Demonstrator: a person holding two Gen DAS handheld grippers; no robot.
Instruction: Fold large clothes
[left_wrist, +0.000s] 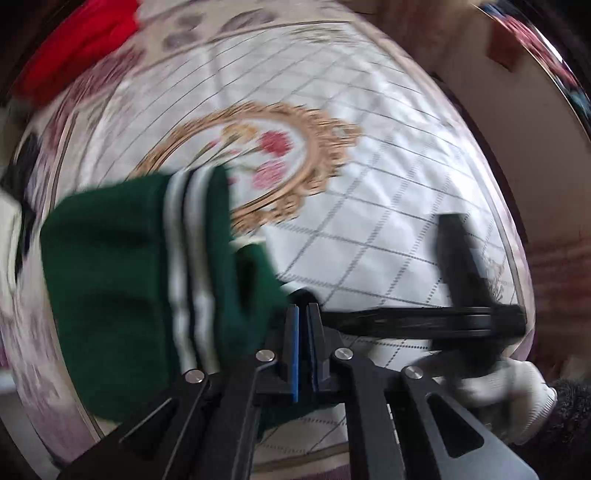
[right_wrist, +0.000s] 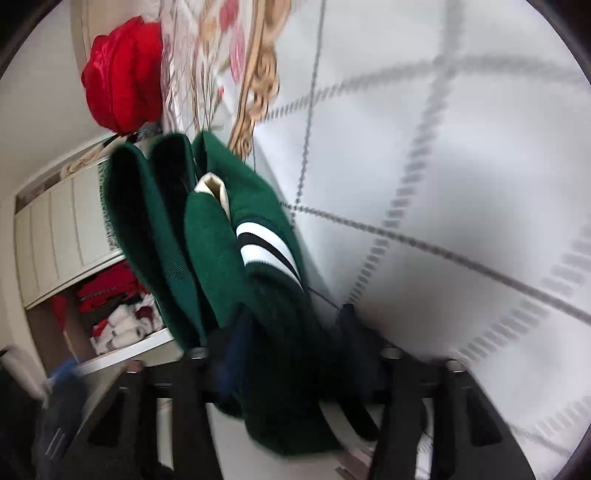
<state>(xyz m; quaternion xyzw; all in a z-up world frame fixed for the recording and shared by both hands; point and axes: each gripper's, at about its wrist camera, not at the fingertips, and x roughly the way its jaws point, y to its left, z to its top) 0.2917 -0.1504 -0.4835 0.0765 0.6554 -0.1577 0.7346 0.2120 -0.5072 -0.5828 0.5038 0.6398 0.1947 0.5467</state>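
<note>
A dark green knit sweater (left_wrist: 122, 280) with white and black stripes and a cream collar hangs bunched over the quilted bedspread (left_wrist: 369, 229). My left gripper (left_wrist: 303, 306) points down at the bed, its blue pads together, pinching the sweater's edge at the tips. In the right wrist view the sweater (right_wrist: 221, 240) stands in upright folds between the fingers of my right gripper (right_wrist: 291, 332), which is open; the cloth lies against the left finger. One black finger (left_wrist: 458, 251) of the right gripper and a gloved hand (left_wrist: 509, 384) show in the left wrist view.
A red padded jacket (right_wrist: 122, 74) lies at the far end of the bed. Beside the bed stands a white cabinet (right_wrist: 62, 229) with folded red and white clothes (right_wrist: 118, 314) on an open shelf. The bedspread has a gold floral medallion (left_wrist: 266, 158).
</note>
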